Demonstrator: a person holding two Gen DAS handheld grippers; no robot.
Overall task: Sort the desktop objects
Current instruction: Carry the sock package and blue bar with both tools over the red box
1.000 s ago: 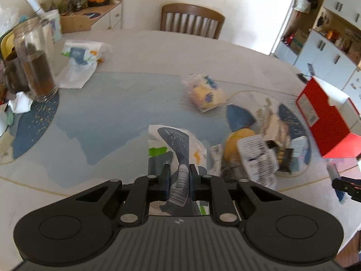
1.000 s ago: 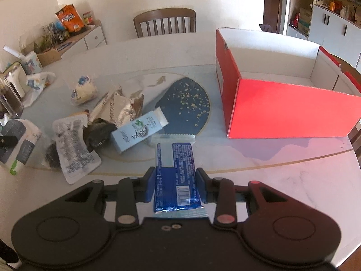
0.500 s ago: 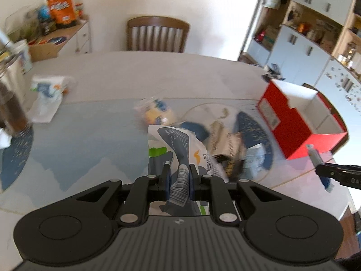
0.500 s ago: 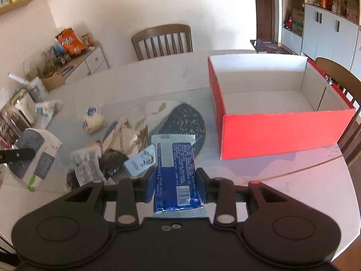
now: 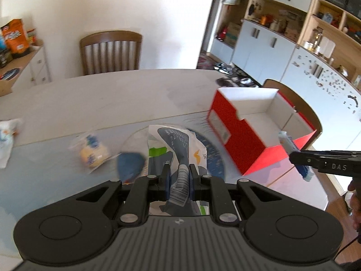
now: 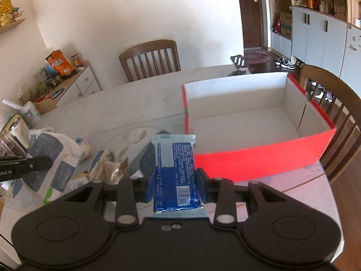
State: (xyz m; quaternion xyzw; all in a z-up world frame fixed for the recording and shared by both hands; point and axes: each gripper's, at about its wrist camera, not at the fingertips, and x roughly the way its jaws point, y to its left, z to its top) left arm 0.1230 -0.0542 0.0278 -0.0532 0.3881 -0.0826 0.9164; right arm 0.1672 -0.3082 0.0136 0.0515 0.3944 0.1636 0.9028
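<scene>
Right hand-held gripper point(image 6: 175, 184) clamps blue wrapper point(image 6: 174, 171) lengthwise along fingers; left hand-held gripper point(image 5: 178, 180) pinches white pouch point(image 5: 176, 151)

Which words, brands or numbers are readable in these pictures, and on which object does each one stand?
"DAS": side of the right gripper, seen in the left view.
"obot.AI", cut off at the picture edge: side of the left gripper.
Blue snack packet: print and barcode too small.
White and grey bag: print blurred.
Orange bag: logo unreadable.

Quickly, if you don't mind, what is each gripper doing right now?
Left gripper: shut on the white and grey pouch.
Right gripper: shut on the blue snack packet.
</scene>
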